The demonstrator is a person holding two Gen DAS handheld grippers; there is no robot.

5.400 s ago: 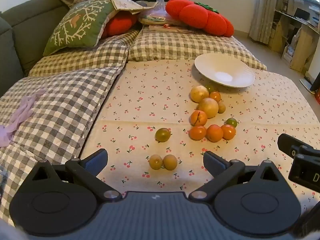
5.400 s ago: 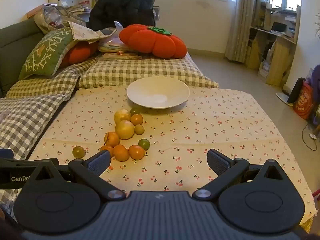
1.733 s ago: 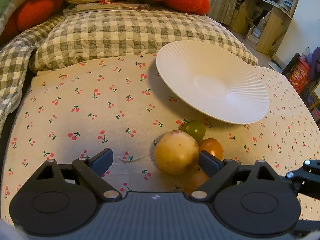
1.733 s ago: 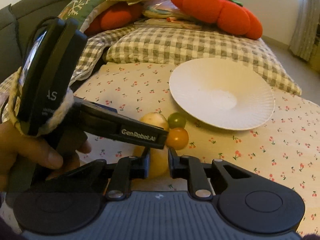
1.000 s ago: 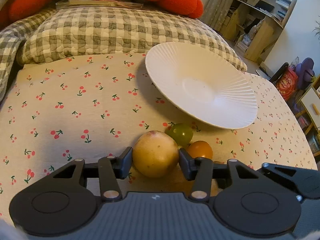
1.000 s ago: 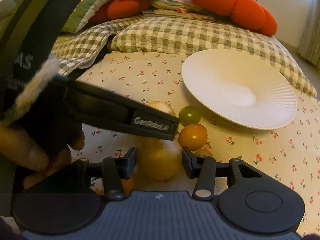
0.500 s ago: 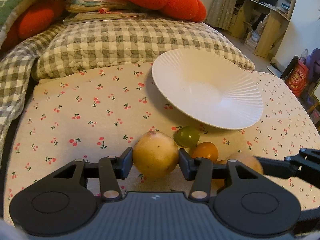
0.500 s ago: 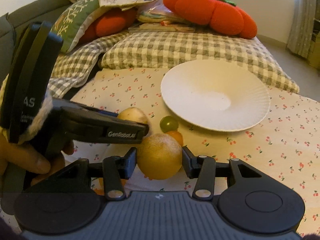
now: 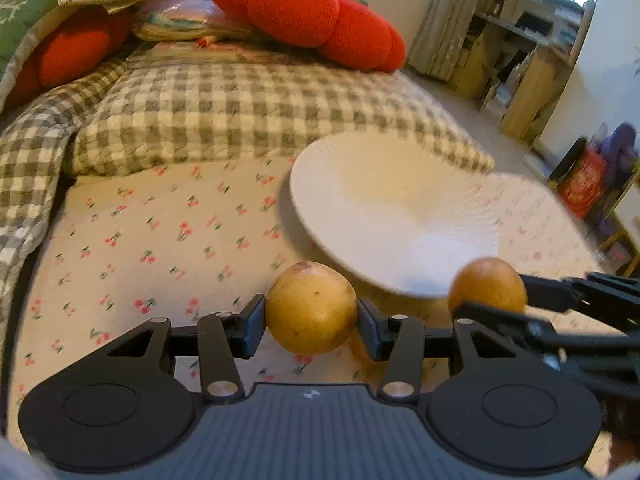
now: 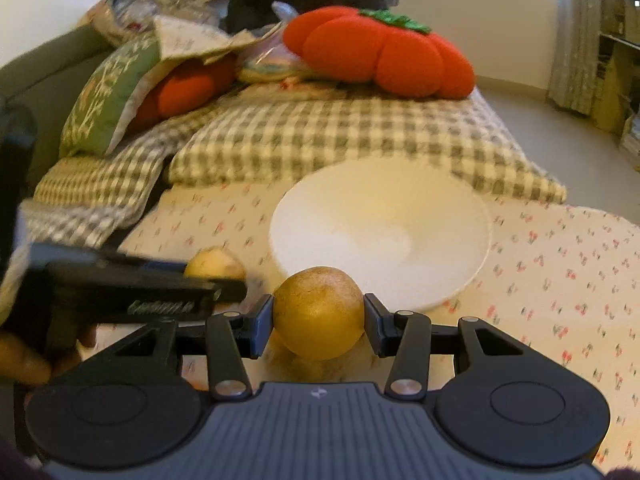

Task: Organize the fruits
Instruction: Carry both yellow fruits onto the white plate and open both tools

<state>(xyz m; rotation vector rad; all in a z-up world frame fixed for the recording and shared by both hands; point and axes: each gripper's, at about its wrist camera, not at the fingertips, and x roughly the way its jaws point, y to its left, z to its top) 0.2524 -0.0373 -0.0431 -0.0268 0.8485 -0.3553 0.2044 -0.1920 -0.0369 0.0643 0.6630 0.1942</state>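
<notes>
You're gripping a yellow fruit (image 9: pixel 311 307) in the left tool (image 9: pixel 311 322); right tool (image 10: pixel 318 325) is clamping a golden fruit (image 10: pixel 318 312); white plate (image 10: pixel 380 236) sitting at 12 o'clock.

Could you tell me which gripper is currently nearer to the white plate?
Right, it seems. The right gripper, shut on a yellow fruit, reaches the white plate's near rim; the left gripper, holding another yellow fruit, sits slightly short of it.

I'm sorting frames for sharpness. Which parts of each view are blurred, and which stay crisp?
Left wrist view: the white plate and cherry-print cloth smear; the held yellow fruit stays sharp. Right wrist view: the left hand-held gripper is smeared, the plate soft, the golden fruit crisp. Both views bend straight lines near the edges.
</notes>
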